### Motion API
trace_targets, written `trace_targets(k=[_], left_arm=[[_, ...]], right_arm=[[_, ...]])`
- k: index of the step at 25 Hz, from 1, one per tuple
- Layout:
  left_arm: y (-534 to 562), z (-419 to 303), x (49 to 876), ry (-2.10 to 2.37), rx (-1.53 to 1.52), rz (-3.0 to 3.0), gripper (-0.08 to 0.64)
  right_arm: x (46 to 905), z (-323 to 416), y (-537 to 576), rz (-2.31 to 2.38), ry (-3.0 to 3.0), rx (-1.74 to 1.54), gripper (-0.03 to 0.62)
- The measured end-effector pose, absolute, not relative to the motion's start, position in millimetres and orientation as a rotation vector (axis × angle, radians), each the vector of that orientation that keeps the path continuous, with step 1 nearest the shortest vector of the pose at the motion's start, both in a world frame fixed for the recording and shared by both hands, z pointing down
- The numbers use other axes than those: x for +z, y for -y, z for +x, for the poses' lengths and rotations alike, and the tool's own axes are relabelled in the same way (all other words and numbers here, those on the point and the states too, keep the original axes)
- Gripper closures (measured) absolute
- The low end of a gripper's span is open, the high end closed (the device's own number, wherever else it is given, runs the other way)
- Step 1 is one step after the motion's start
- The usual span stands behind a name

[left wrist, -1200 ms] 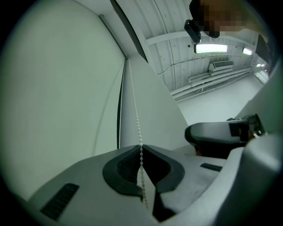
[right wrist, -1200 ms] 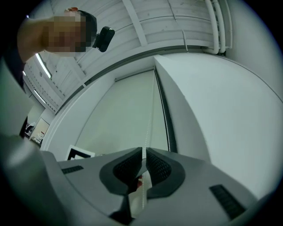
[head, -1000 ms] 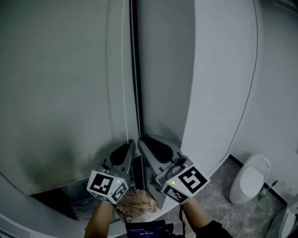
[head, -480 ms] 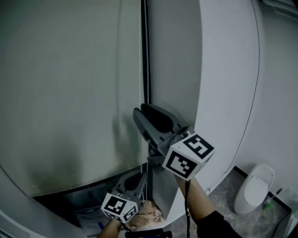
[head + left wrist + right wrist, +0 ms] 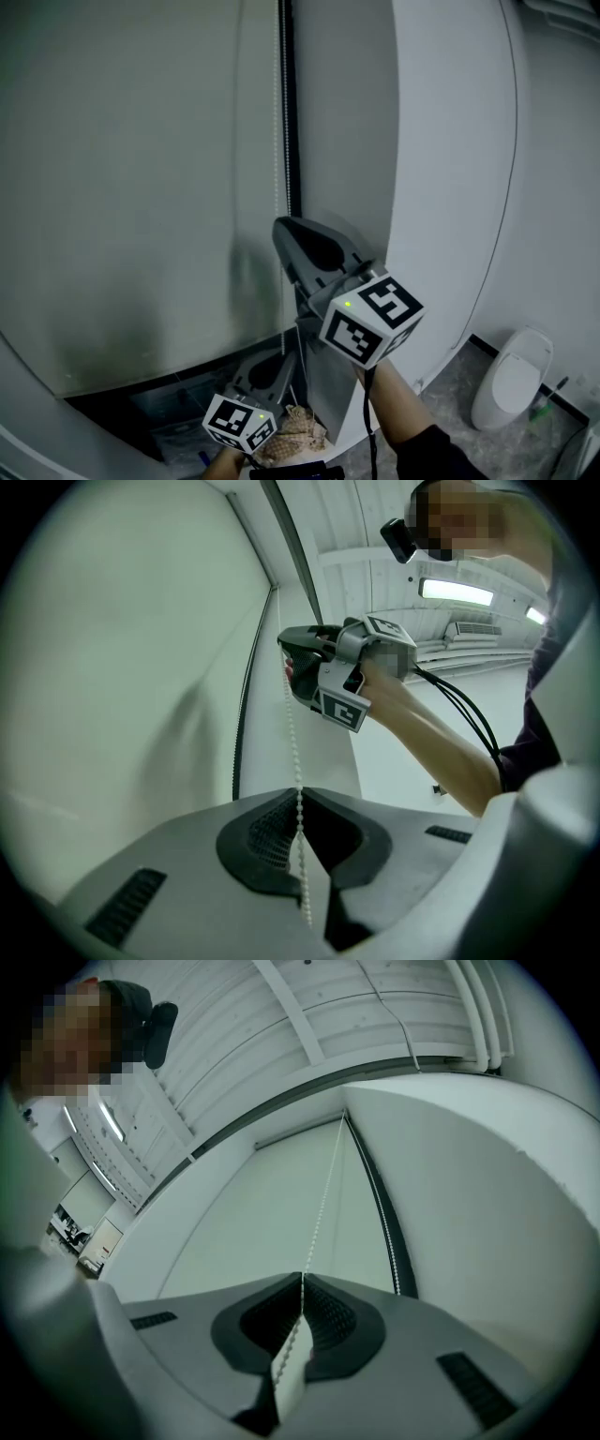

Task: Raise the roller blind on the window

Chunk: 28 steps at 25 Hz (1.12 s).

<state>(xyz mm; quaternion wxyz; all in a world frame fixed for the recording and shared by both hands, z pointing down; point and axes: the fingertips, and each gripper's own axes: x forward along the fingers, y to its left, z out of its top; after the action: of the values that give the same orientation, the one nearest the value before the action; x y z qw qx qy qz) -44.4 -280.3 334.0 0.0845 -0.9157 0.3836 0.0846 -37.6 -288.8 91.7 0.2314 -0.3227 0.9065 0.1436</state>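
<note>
The pale roller blind [image 5: 122, 187] covers the window, its bottom edge low at the left. A white bead chain [image 5: 279, 112] hangs beside the dark window frame [image 5: 292, 122]. My right gripper [image 5: 281, 232] is raised and shut on the bead chain [image 5: 323, 1194], which runs up from its closed jaws [image 5: 302, 1279]. My left gripper [image 5: 274, 364] sits lower on the same strand and is shut on the chain [image 5: 292, 752], which is pinched at its jaw tips [image 5: 300, 797]. The right gripper [image 5: 314, 663] shows above in the left gripper view. A second strand [image 5: 384, 1227] runs along the frame.
A white curved wall [image 5: 450, 187] stands right of the window. A white toilet [image 5: 514, 380] stands on the grey tiled floor at the lower right. A woven straw-coloured item [image 5: 302, 429] lies below the left gripper.
A second ago both grippers were side by side low on the chain. The right gripper has since moved up the chain and the left has dropped lower; little has moved in the last half second.
</note>
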Motion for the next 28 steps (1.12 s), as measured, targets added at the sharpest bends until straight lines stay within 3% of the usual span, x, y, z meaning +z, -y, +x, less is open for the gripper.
trace_targets(k=[4, 12, 19, 28], left_arm=[[274, -67, 331, -1.131, 0.372, -2.754, 0.548], [263, -88, 247, -1.052, 0.66, -2.784, 0.546], [276, -48, 173, -0.936, 0.598, -2.725, 0.546], [281, -42, 170, -0.829, 0.556, -2.742, 0.488]], right_arm=[[99, -40, 282, -0.916, -2.495, 0.454, 0.578], [136, -20, 272, -0.999, -2.555, 0.553, 0.58], [192, -8, 275, -1.034, -2.628, 0.53, 0.58], [274, -40, 260, -1.023, -2.702, 0.42, 0.58]])
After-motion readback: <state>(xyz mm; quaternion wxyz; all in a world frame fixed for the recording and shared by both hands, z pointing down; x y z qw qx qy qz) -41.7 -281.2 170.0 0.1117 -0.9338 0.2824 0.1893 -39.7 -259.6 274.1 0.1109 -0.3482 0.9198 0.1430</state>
